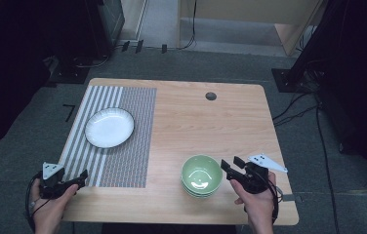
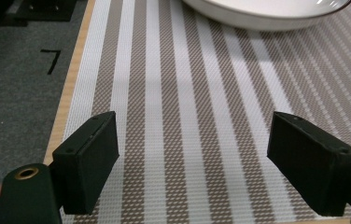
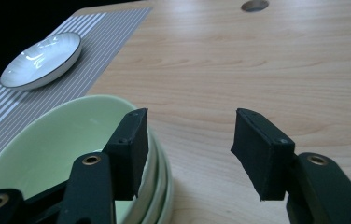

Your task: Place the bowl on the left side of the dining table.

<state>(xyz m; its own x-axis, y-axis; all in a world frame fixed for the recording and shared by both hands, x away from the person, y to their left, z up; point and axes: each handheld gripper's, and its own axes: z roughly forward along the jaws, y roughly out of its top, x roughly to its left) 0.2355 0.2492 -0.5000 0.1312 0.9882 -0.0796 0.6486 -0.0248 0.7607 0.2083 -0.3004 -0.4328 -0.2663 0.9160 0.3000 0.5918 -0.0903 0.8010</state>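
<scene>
High view: at the near edge of the wooden tabletop (image 1: 206,122) a stack of pale green bowls (image 1: 201,175) sits right of centre, glossy and nested, with the right tongs (image 1: 232,168) just beside its rim, jaws spread and empty, held in the right hand (image 1: 257,204). At the near left corner the left tongs (image 1: 76,179), also spread and empty, hover over the striped placemat (image 1: 118,146), gripped by the left hand (image 1: 47,207). Farther back on the placemat rests a shallow white plate (image 1: 109,127).

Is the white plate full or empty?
Empty. The white plate shows only its bare shiny inside, sitting on the striped mat.
</scene>
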